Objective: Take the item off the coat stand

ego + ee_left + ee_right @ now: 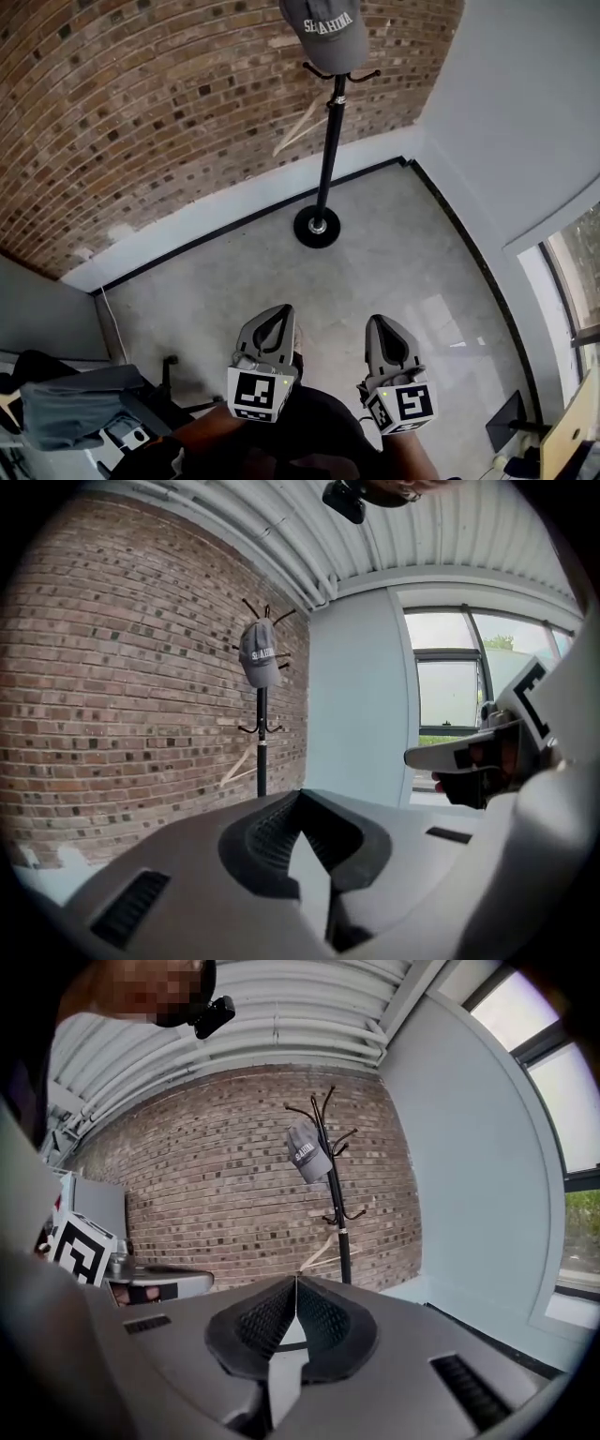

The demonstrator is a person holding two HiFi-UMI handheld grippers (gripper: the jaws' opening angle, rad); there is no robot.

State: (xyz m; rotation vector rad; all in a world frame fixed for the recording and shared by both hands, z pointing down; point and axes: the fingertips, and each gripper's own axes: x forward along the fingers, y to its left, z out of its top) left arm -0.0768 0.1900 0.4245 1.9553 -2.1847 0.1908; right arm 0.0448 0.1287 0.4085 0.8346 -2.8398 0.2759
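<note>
The approach is judged not yet begun: the coat stand (325,141) is well apart, with the grey cap (324,33) hung at its top. Its base is shown only in the head view, its topmost hooks only in the gripper views. The left gripper (277,311) and right gripper (381,323) are held low, jaws closed on nothing; one must be carried up and opened.
</note>
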